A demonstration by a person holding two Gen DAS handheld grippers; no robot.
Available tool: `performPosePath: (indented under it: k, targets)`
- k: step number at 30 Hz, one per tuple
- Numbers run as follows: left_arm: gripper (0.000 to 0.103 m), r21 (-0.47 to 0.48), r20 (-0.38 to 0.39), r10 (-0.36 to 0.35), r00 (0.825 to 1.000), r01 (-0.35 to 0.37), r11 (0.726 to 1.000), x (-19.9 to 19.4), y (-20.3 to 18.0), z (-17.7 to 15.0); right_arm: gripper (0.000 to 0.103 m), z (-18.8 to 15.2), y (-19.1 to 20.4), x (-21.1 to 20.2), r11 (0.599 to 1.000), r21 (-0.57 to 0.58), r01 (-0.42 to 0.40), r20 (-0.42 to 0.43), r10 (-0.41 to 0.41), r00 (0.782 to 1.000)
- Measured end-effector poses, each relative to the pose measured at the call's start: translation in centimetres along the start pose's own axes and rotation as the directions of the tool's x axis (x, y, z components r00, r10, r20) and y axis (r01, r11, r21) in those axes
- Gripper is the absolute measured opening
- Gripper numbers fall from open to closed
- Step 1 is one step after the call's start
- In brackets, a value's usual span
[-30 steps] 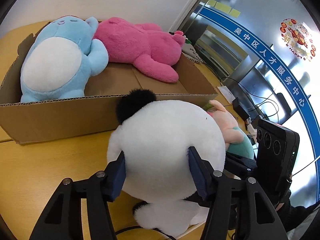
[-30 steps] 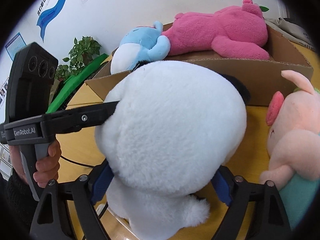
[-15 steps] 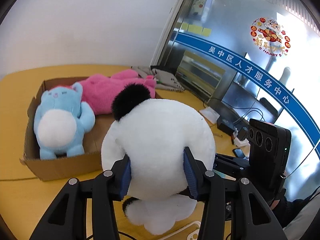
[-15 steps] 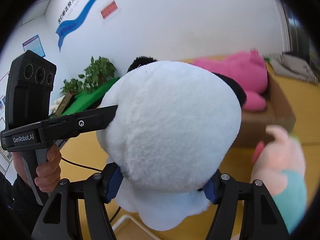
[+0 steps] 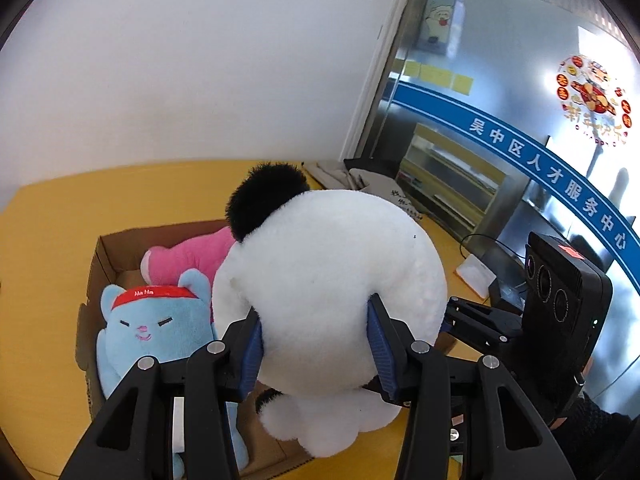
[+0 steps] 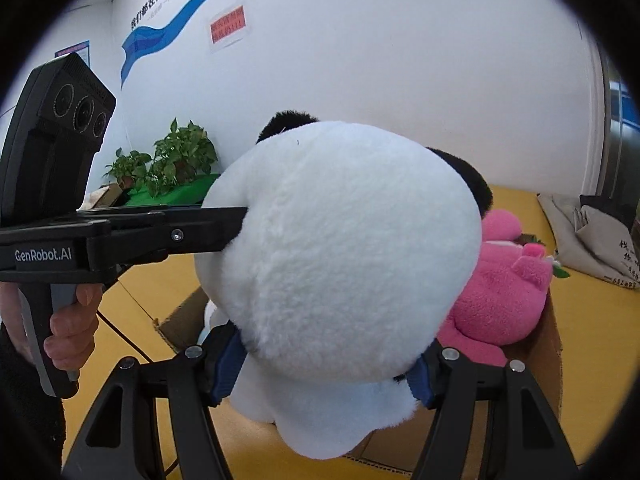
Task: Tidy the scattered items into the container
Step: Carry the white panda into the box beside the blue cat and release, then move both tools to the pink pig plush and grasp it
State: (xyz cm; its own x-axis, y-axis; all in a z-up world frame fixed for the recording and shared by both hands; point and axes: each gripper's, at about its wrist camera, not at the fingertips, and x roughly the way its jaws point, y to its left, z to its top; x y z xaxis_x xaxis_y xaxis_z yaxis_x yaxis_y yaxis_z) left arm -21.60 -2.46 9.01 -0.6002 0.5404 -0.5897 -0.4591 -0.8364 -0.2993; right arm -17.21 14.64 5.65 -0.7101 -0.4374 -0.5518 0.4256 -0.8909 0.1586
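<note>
- Both your grippers are clamped on the white panda plush (image 5: 328, 304): the left gripper (image 5: 316, 340) has its fingers (image 5: 378, 344) sunk into the fur low on the round head, and the right gripper (image 6: 324, 364) pinches it the same way from the other side. It hangs in the air above the near end of the cardboard box (image 5: 94, 264).
- The head is big and soft, so the pads bite fur rather than anything firm; if one hand pulls away from the other, it could slip or twist out.
- The box already holds a blue plush (image 5: 156, 332) and a pink plush (image 6: 500, 292), so open floor inside looks scarce; the panda may end up perched on them and roll over the rim onto the yellow worktop (image 5: 44, 216).
- Clear the near box wall (image 6: 554, 344) before you lower it, and release both sides together.
</note>
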Motion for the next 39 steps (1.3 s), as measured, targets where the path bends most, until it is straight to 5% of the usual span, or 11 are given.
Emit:
performPosePath:
  k: [3, 7, 12, 16, 18, 24, 30, 35, 39]
  targets:
    - [0.051, -0.039, -0.09, 0.038, 0.995, -0.042, 0.998, 4.5, 2.0, -1.3, 0.067, -1.2, -2.4, 4.6, 0.998, 0.065, -0.025, -0.112, 0.032, 0.993]
    - [0.055, -0.05, -0.157, 0.033, 0.987, -0.042, 0.998, 8.1, 3.3, -3.2, 0.068, -3.5, -3.9, 9.4, 0.996, 0.092, 0.015, -0.294, 0.012, 0.956]
    - [0.061, -0.047, -0.145, 0.022, 0.989, -0.03, 0.998, 8.1, 3.5, -3.8, 0.077, -3.7, -4.5, 9.5, 0.994, 0.106, 0.007, -0.319, 0.027, 0.947]
    - [0.072, -0.057, -0.115, 0.077, 0.99, -0.084, 0.995, 6.9, 2.8, -4.0, 0.078, -3.6, -4.0, 7.5, 0.995, 0.099, 0.032, -0.285, -0.002, 0.958]
    - [0.092, -0.076, -0.089, 0.117, 0.989, -0.124, 0.989, 6.0, 2.5, -4.3, 0.08, -3.2, -3.1, 5.4, 0.995, 0.082, 0.053, -0.242, -0.031, 0.97]
    - [0.103, -0.115, 0.002, 0.25, 0.968, -0.248, 0.962, 0.1, -0.4, -7.0, 0.082, -2.8, -0.7, 0.1, 0.993, 0.031, 0.113, -0.122, -0.109, 0.987]
    - [0.103, -0.103, 0.059, 0.389, 0.919, -0.382, 0.918, -4.9, -5.3, -11.2, 0.083, -4.5, 0.0, -3.7, 0.962, 0.059, 0.267, -0.045, -0.264, 0.963]
    - [0.103, -0.062, 0.046, 0.424, 0.904, -0.421, 0.905, -6.2, -8.5, -14.3, 0.083, -6.7, 0.1, -6.3, 0.939, 0.065, 0.337, -0.029, -0.336, 0.941]
    - [0.103, -0.116, 0.053, 0.406, 0.912, -0.398, 0.91, -7.3, -8.8, -15.2, 0.083, -7.3, 1.1, -8.5, 0.931, 0.048, 0.362, -0.002, -0.362, 0.932]
